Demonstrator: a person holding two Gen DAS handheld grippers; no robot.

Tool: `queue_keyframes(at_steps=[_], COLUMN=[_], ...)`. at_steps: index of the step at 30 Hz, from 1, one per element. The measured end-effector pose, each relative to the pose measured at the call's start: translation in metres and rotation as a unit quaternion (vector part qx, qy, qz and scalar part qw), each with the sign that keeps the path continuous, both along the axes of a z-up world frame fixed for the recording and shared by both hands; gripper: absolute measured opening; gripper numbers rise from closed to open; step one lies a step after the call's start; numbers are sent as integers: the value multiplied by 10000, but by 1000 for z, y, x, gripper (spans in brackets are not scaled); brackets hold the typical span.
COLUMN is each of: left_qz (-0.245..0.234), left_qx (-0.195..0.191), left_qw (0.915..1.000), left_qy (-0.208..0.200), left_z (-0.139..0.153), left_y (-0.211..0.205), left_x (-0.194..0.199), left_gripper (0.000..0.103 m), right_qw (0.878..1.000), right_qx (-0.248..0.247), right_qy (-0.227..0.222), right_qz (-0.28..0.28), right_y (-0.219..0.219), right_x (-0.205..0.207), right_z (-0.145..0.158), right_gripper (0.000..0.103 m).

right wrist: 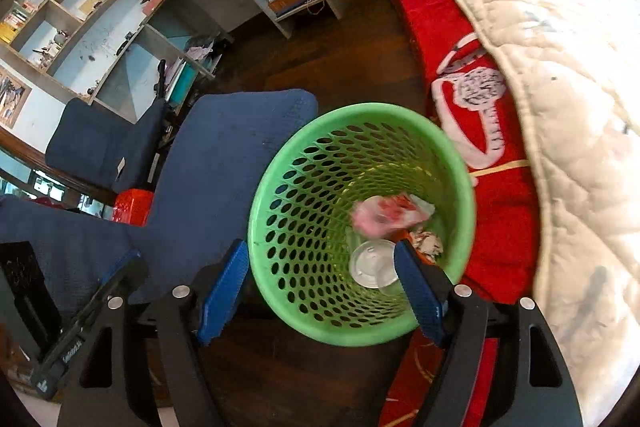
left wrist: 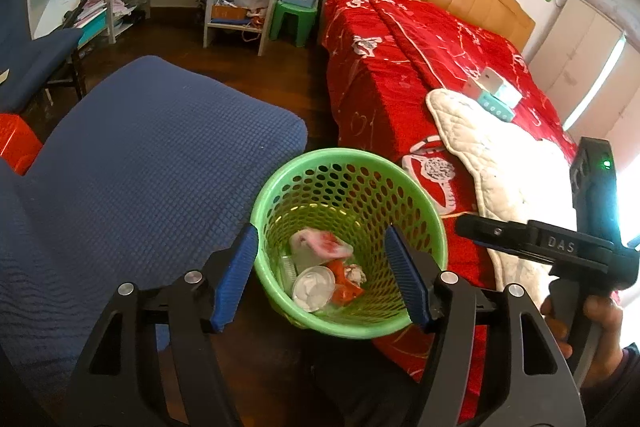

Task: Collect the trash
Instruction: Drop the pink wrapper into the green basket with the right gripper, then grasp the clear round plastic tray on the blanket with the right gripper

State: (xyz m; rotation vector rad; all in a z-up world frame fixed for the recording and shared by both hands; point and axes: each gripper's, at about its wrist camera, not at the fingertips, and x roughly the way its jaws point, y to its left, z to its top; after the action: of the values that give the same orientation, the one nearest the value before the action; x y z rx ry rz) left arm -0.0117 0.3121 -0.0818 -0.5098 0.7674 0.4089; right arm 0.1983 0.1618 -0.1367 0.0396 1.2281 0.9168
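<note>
Trash [left wrist: 324,267] already sits at the bottom of the green perforated basket [left wrist: 280,187], which stands on the dark wooden floor [left wrist: 256,75] in the lower centre of both views, wedged between the blue cushioned seat [left wrist: 152,147] on the left and the red-covered bed [left wrist: 400,75] on the right. Inside lie a pink-and-white wrapper [right wrist: 384,215], a round white lid [right wrist: 372,263], a crumpled bit of paper [right wrist: 430,241] and something orange-red [left wrist: 344,287]. The left gripper [left wrist: 322,273] hangs over the basket mouth with its blue pads spread wide and nothing between them; the right gripper [right wrist: 320,293] is likewise spread and empty, one pad outside the rim and the other over the opening. The pink wrapper looks blurred in the right wrist view, so it may be in mid-fall. The main risk, as a judgement, is a knock: the basket seems light and tall, and a pad catching the rim could tip it toward the seat and spill the contents. The two grippers are also near each other, so they might collide if both move at once. Boxes [left wrist: 496,91] on the white quilt [left wrist: 500,155] may be mistaken for rubbish.
</note>
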Motion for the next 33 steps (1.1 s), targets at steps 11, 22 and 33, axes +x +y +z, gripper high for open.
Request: queue_keyframes(at_steps=[11,22,33], left_qz=[-379,-810,-1226], left_qx=[117,36,122], left_qw=[9992,9967,9924], left_qy=[-73,-58,33], left_z=[9,12,17], left_y=[-33,-77,-117], left_x=[19,44,71], left_gripper=[68,68,68], right_qw=[9966,9823,9530], right_qx=[-124,-654,-1318], right_qy=[-642,-1152,-1388], right_qz=[-502,-1325,-2347], right_y=[-77,-189,-311], right_x=[4,24,54], right_z=[27,38,34], right_gripper=[78,83,90])
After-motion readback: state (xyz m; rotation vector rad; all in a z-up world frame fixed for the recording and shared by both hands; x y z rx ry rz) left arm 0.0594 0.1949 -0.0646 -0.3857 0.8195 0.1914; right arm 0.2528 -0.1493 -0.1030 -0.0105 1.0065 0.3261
